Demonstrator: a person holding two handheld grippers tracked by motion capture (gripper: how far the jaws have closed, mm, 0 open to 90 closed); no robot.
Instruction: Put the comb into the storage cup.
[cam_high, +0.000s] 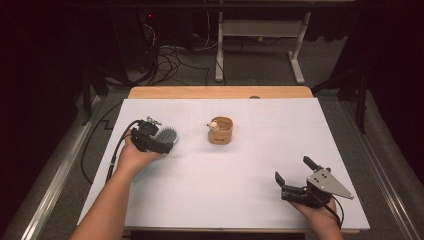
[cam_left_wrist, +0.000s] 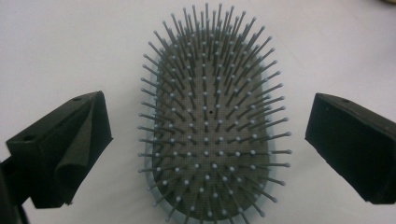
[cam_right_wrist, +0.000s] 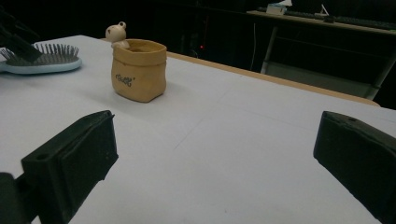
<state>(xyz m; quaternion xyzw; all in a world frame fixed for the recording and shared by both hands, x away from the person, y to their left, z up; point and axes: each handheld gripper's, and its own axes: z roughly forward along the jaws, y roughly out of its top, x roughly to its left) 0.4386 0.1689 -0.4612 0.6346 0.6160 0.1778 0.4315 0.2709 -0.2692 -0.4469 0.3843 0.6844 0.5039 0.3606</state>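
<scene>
From above, my left gripper (cam_high: 159, 141) hovers over the hairbrush (cam_high: 167, 135) at the table's left. Its own view shows jaws spread wide around the bristles, no grip yet. My right gripper (cam_right_wrist: 210, 172) waits open, facing the pot (cam_right_wrist: 138, 70).

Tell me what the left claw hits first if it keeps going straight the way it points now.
Most likely the hairbrush. In the left gripper view the left claw is open with the bristle side of the brush centred between its jaws, lying on the white table. How close it is stays hard to judge.
</scene>
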